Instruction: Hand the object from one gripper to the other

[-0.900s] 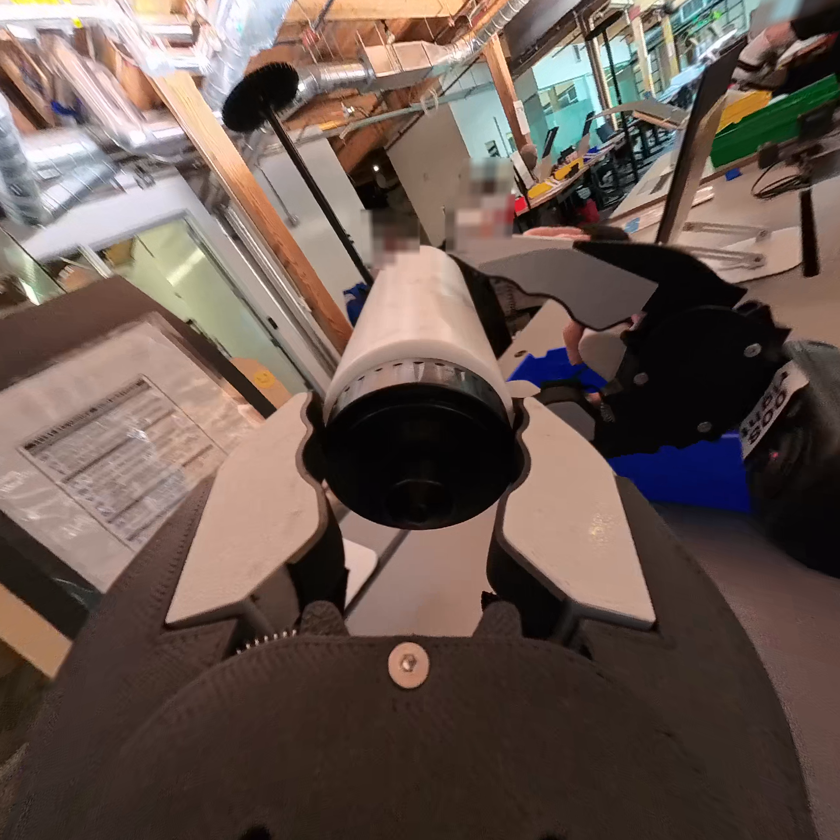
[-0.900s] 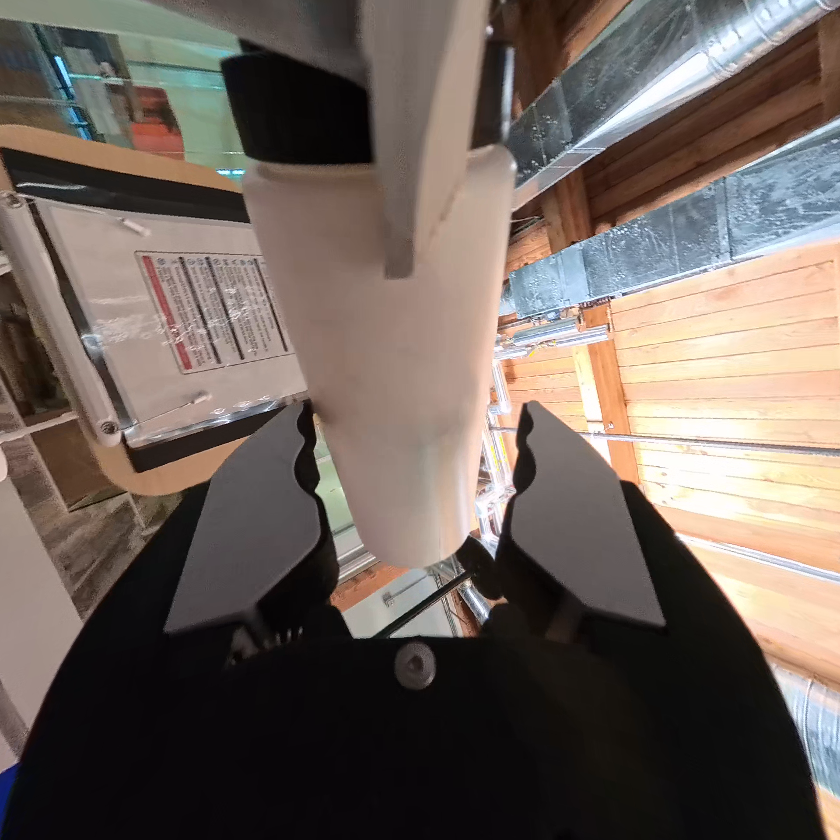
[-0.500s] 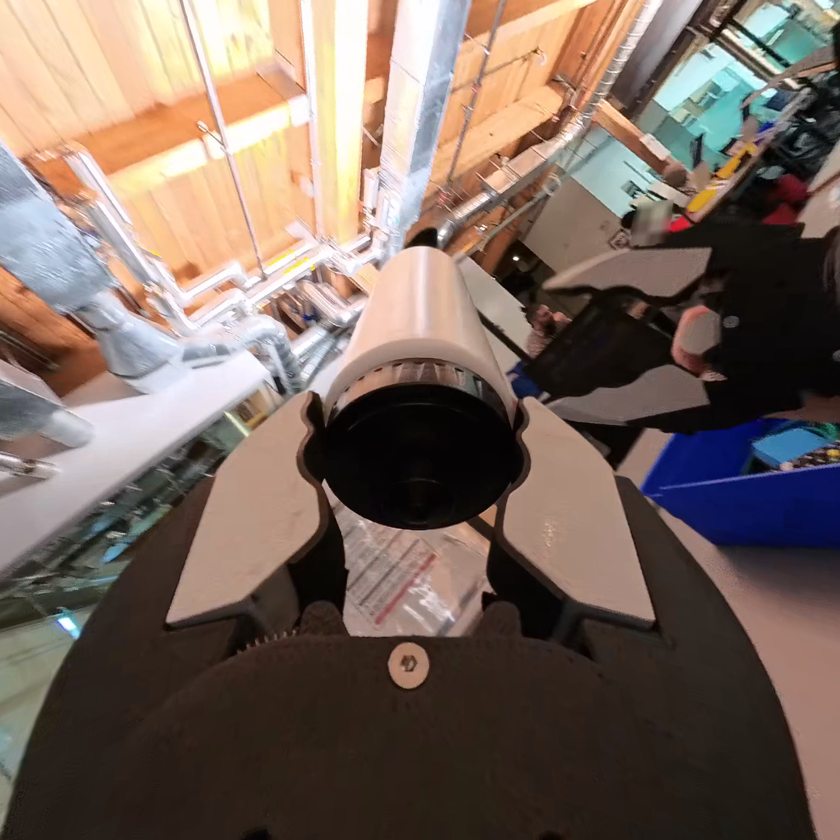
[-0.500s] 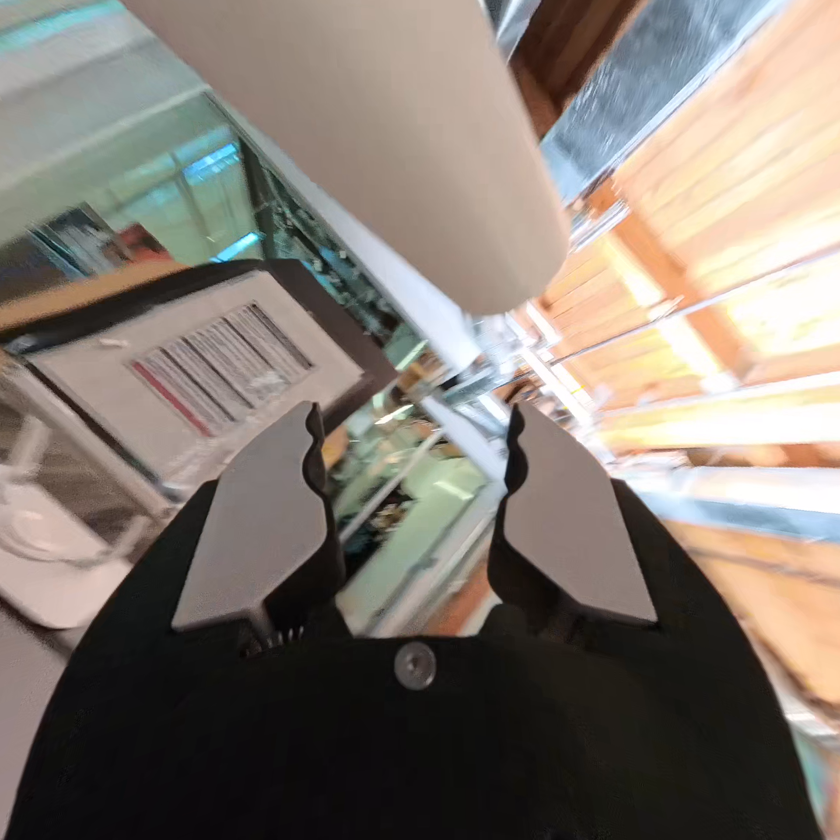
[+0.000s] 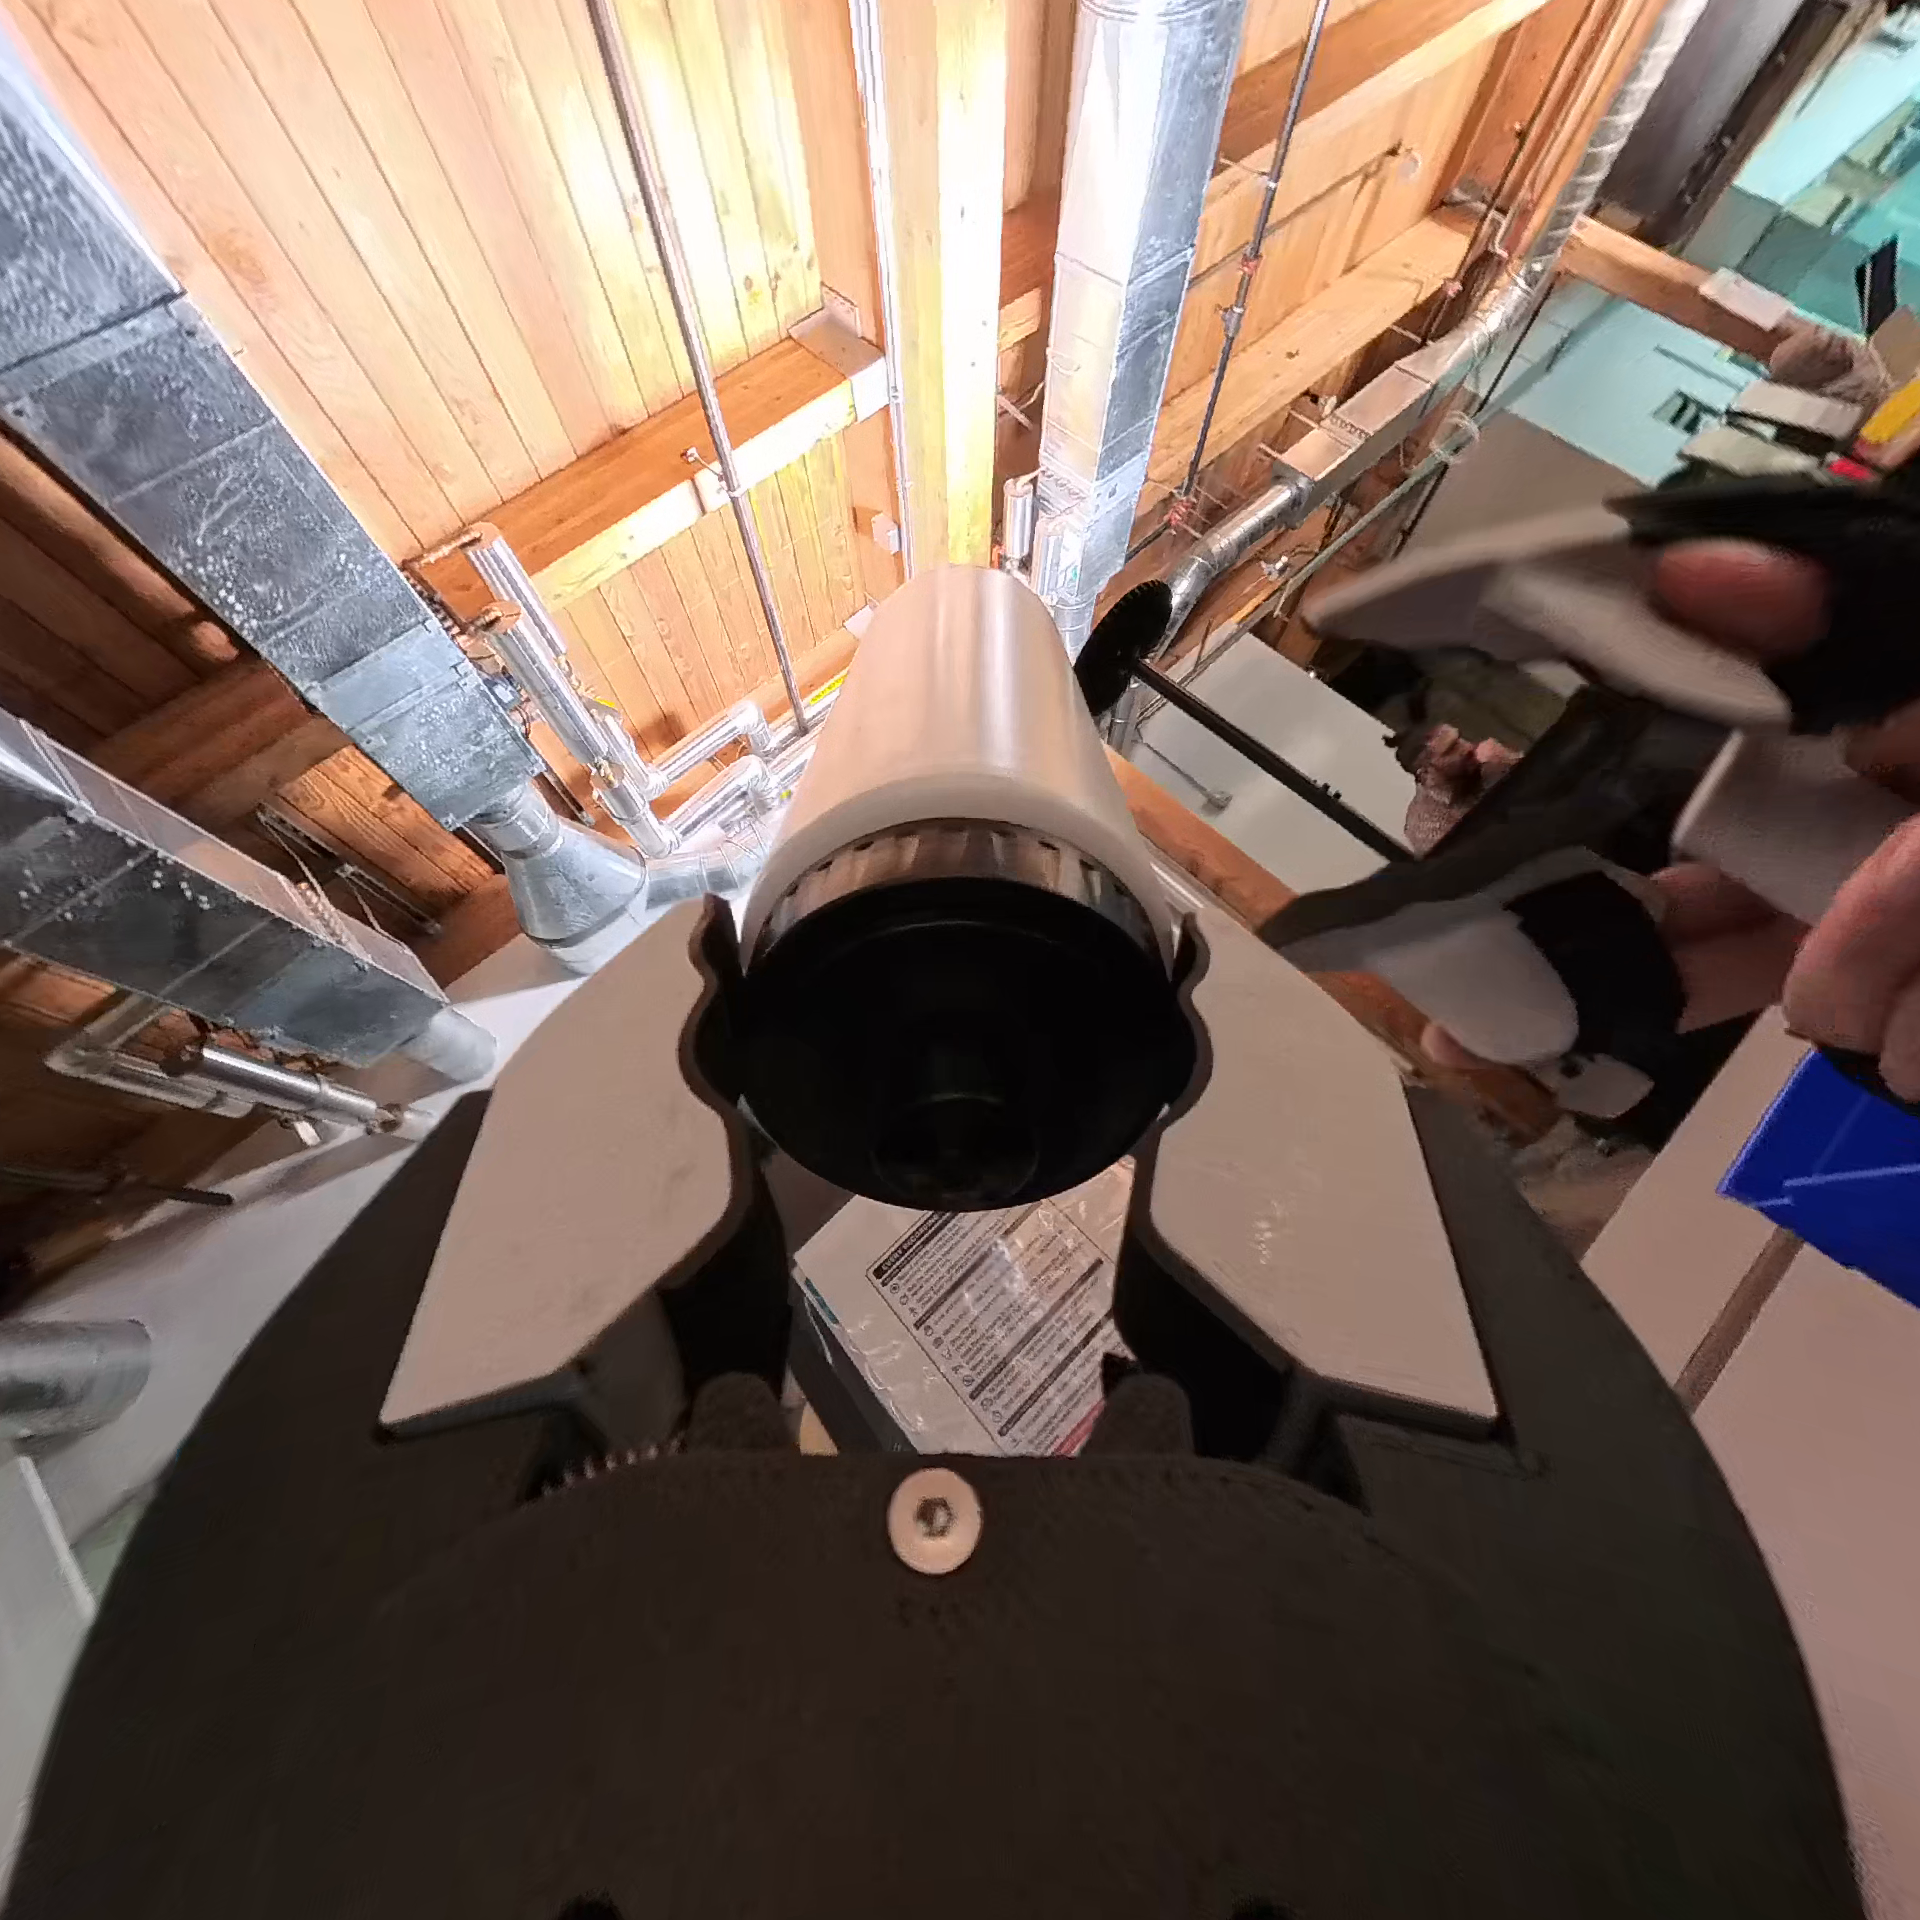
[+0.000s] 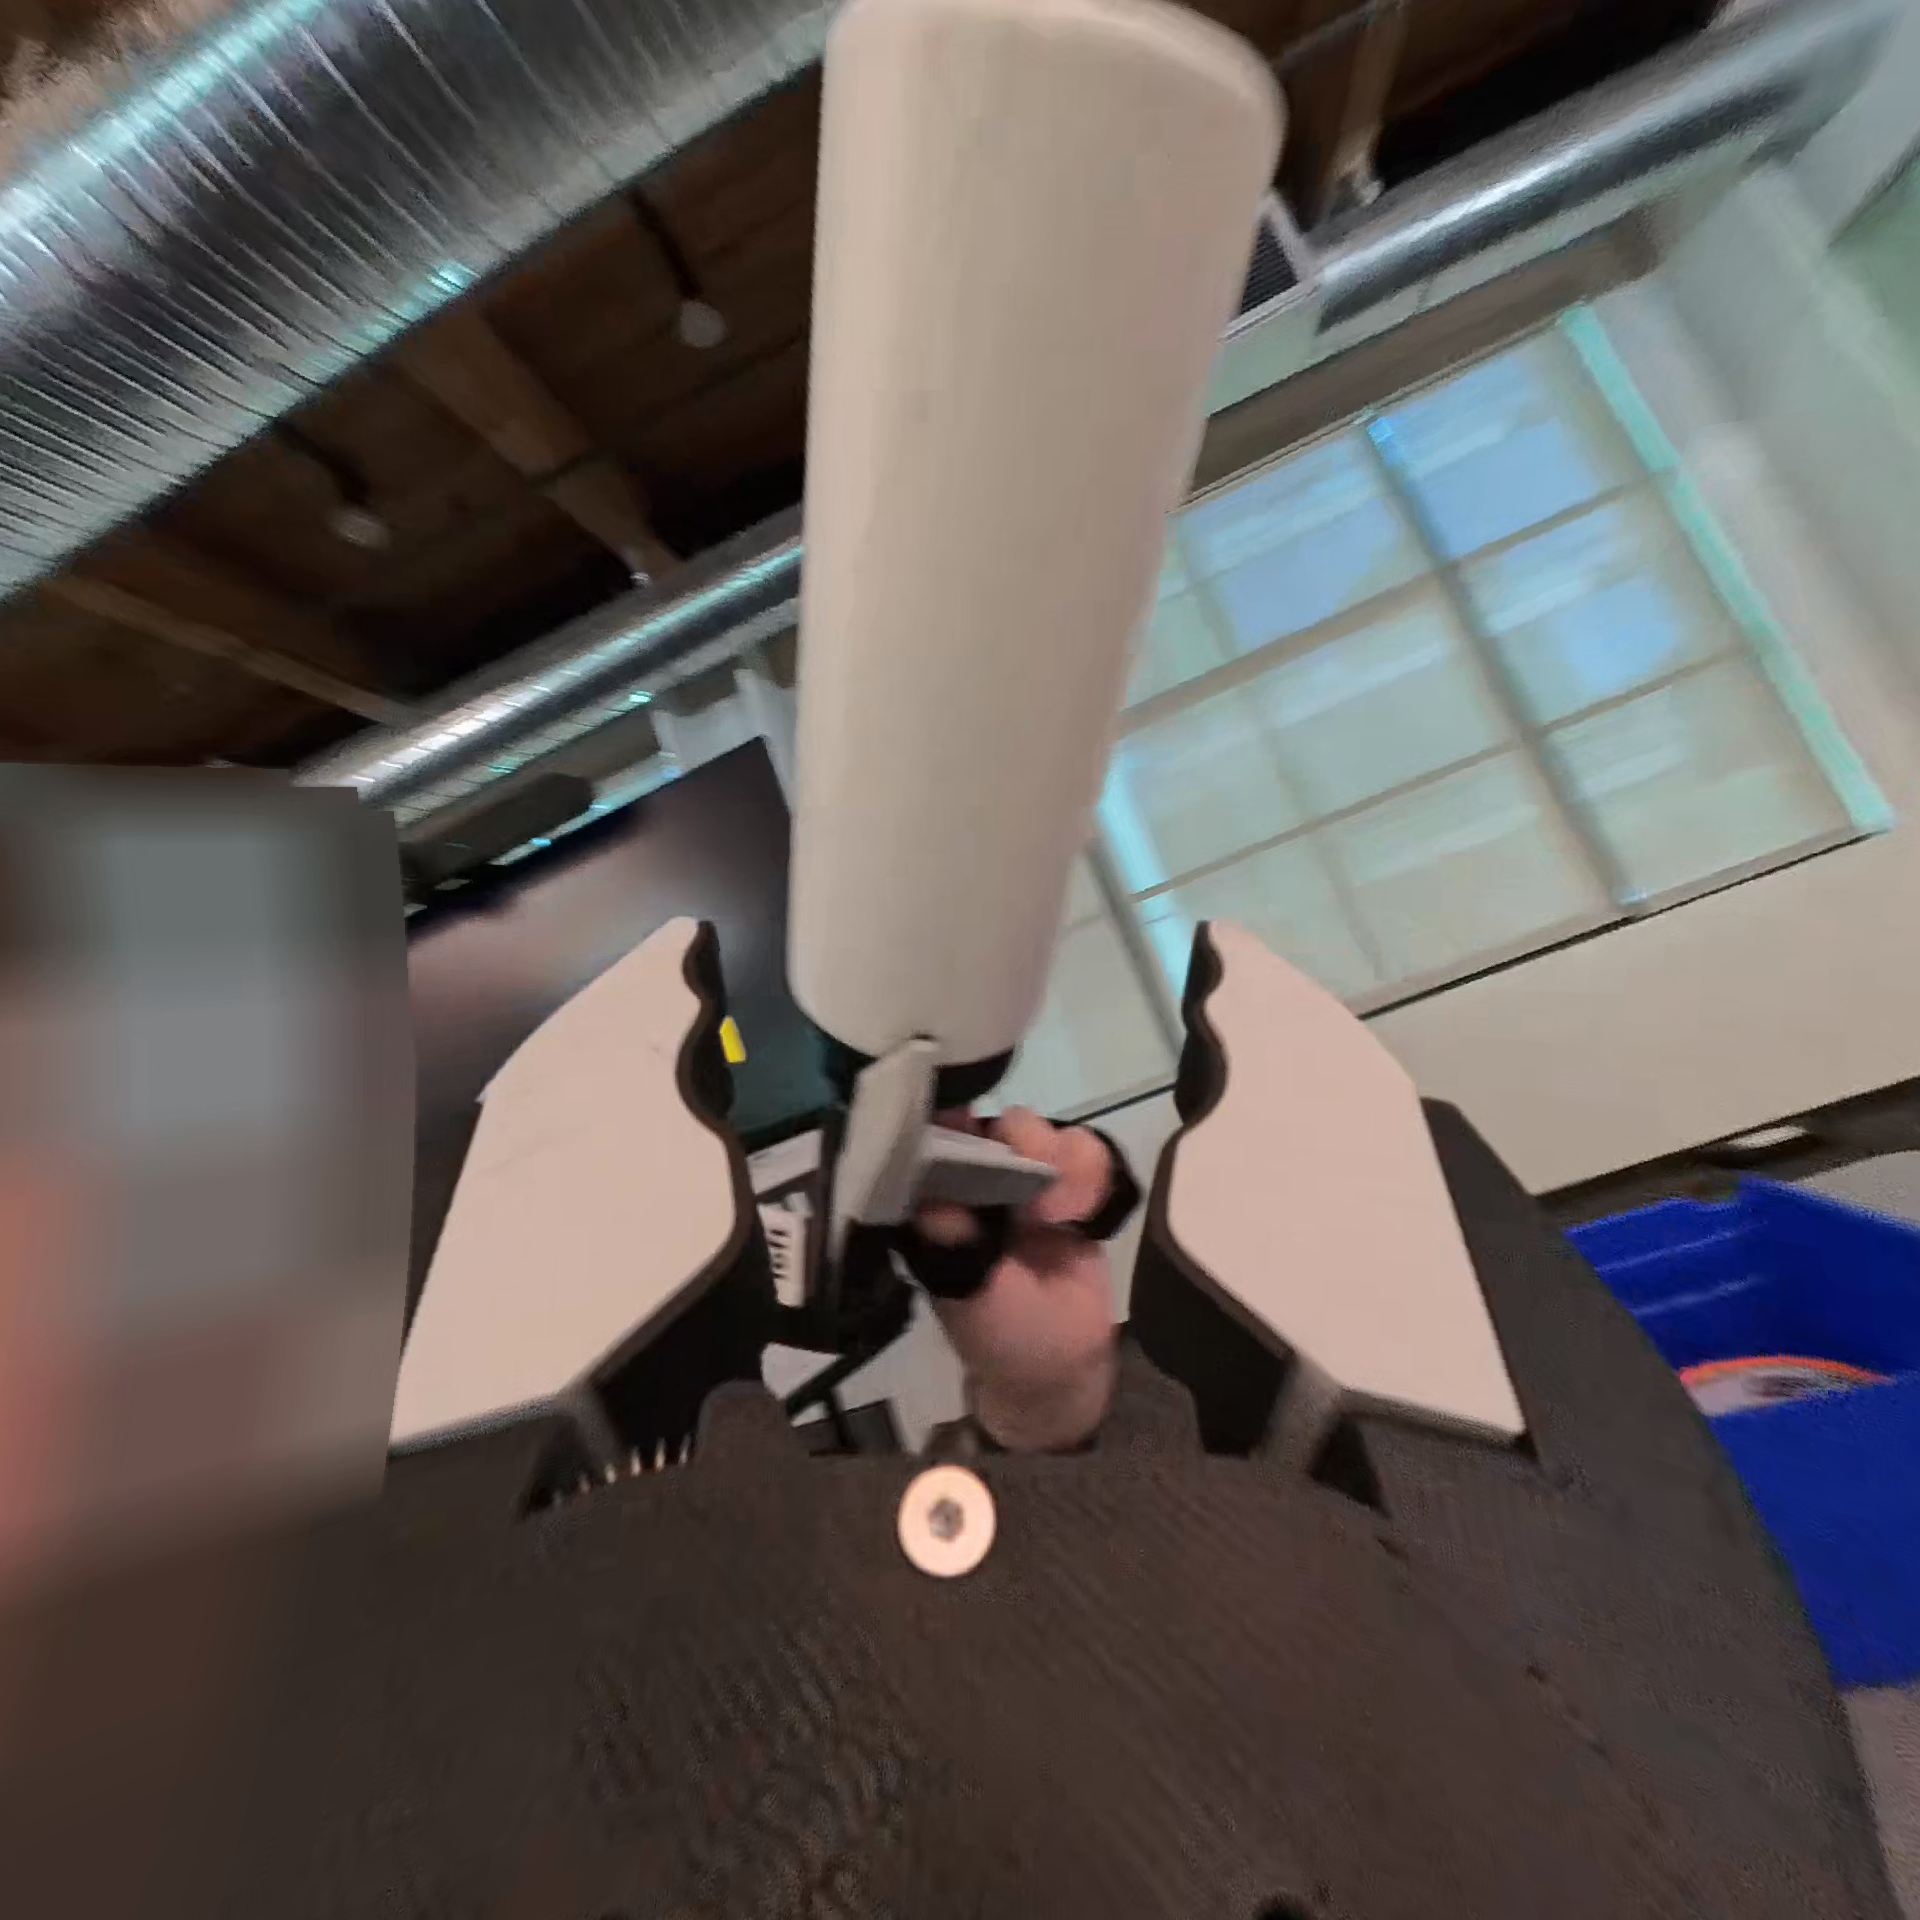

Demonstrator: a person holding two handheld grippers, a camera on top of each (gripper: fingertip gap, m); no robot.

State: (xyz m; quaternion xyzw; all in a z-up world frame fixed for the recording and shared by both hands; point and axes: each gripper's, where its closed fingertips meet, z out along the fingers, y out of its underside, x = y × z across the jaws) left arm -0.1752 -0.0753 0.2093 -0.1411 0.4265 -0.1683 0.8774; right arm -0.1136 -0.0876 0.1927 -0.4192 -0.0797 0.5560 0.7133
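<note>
A white cylinder with a black cap end (image 5: 961, 810) is clamped at its black end between the fingers of my left gripper (image 5: 945, 1023) and points up towards the ceiling. My right gripper (image 6: 951, 1029) is open and empty. In the right wrist view the cylinder (image 6: 1008, 520) stands upright beyond my open fingers, held from below by the left gripper (image 6: 914, 1127) and a hand. In the left wrist view the right gripper (image 5: 1538, 779) is open at the right, apart from the cylinder.
A blue bin (image 6: 1787, 1382) sits at the lower right; it also shows in the left wrist view (image 5: 1849, 1174). A wooden ceiling with metal ducts (image 5: 208, 436) is overhead. A plastic-covered printed sheet (image 5: 977, 1320) lies below the left gripper. A black stand with a round head (image 5: 1122, 634) rises behind the cylinder.
My left gripper tilted the cylinder from level to pointing at the ceiling. My right gripper came off the cylinder's white end, swung away to the right and now faces it from the side.
</note>
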